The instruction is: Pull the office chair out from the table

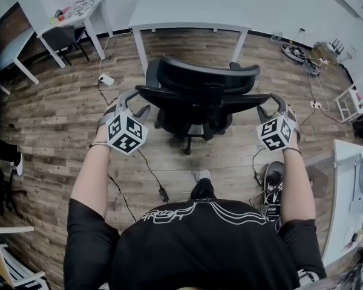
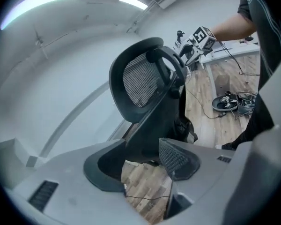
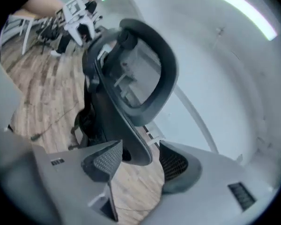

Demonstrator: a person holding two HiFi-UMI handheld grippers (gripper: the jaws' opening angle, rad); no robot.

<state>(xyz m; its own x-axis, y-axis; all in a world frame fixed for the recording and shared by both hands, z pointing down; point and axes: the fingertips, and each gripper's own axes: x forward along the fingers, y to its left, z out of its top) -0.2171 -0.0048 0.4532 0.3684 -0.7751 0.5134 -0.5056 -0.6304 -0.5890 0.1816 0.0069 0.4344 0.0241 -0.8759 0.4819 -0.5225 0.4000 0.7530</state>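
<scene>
Wood plank floor (image 1: 54, 119) in a white-walled room; one black office chair (image 1: 196, 95) at centre, just in front of one white counter (image 1: 190, 11), its backrest facing the person; two more white counters at left, the nearer (image 1: 78, 14) with small clutter on top and one dark chair (image 1: 63, 38) under it; another white counter (image 1: 351, 180) at the right edge; loose cables (image 1: 151, 174) and one white power strip (image 1: 106, 79) lie on the floor beside and behind the office chair; two grippers, one at each side of the backrest; left gripper (image 1: 133, 101) at the chair's left side, jaws wide, dark chair frame standing between them, pads not clamped on it; right gripper (image 1: 272, 104) at the chair's right side, jaws wide, tip of the backrest frame (image 3: 140, 153) hanging in the gap, not pinched.
</scene>
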